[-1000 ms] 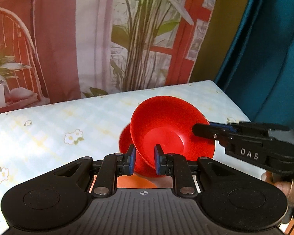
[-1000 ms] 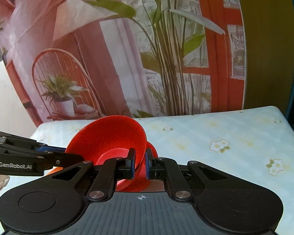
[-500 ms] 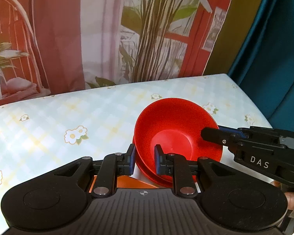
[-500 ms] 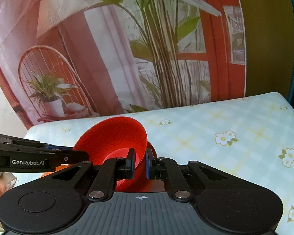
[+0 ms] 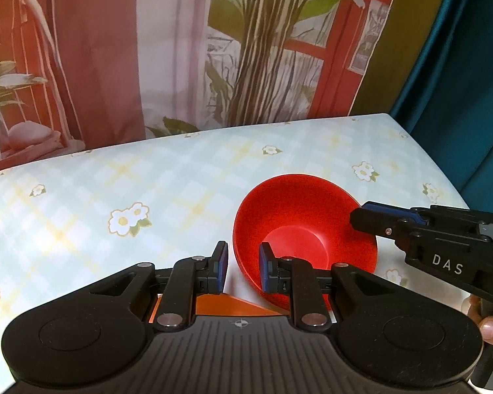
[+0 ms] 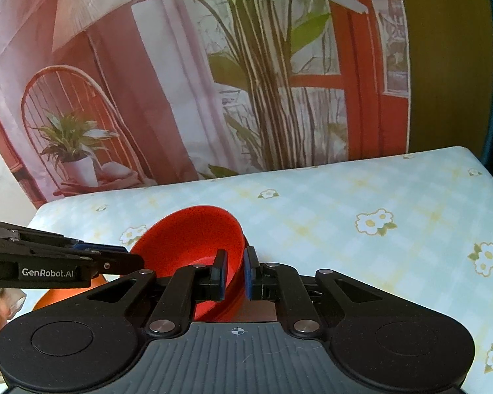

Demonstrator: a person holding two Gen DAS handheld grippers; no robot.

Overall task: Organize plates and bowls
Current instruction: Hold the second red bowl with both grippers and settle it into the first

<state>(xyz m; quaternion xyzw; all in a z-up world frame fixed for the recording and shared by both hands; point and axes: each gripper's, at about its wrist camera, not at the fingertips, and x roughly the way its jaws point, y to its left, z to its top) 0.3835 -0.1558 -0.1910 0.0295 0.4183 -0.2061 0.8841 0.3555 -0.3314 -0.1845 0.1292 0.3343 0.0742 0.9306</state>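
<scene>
Red bowl (image 5: 304, 229), lower centre: rim pinched by left gripper (image 5: 243, 267) and right gripper (image 6: 235, 271), right jaws just easing. Release advised once nested square.

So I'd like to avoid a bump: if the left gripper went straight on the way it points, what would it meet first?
The left gripper already has the red bowl's near wall between its fingers, so it would push on that bowl first. Past the bowl lies only the flowered tablecloth, though depth is hard to judge.
</scene>
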